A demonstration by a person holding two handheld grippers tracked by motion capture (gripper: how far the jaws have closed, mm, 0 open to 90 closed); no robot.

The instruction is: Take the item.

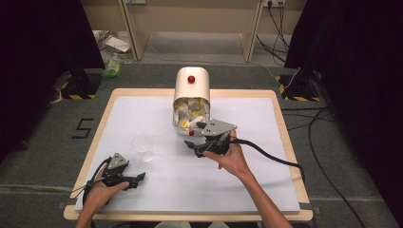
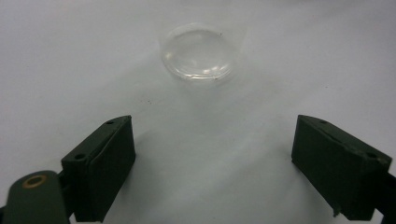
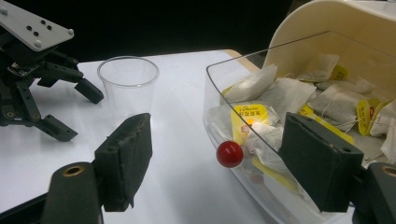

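The right gripper (image 1: 205, 146) holds its fingers (image 3: 125, 161) spread wide and empty. Between them in the right gripper view sits a small red knob (image 3: 229, 154) on the clear, swung-open front flap (image 3: 243, 144) of a cream-coloured dispenser box (image 1: 192, 90). The knob is just ahead of the fingers and not touched by either. Behind the flap, a heap of white tea bags (image 3: 285, 100) with yellow tags fills the box, spilling toward the right-hand finger. A second red knob (image 1: 191, 79) sits on the box's rounded top, farther beyond the fingers in the high view.

To the far side of the right gripper's left-hand finger, a clear plastic cup (image 3: 128, 84) stands upright on the white table (image 1: 157, 190), with the left gripper (image 3: 81, 109) just past it.

The left gripper's own fingers (image 2: 100, 163) are likewise spread wide with nothing between them, held low over the table. The cup (image 2: 198, 52) stands straight ahead of them, well clear of both pads, in the left gripper view. In the high view the left gripper (image 1: 136, 180) lies near the table's front edge, the cup (image 1: 142, 146) between it and the box.

A person's hands (image 1: 233, 159) hold both grippers from the near side, and black cables (image 1: 271, 156) trail from them across the table.
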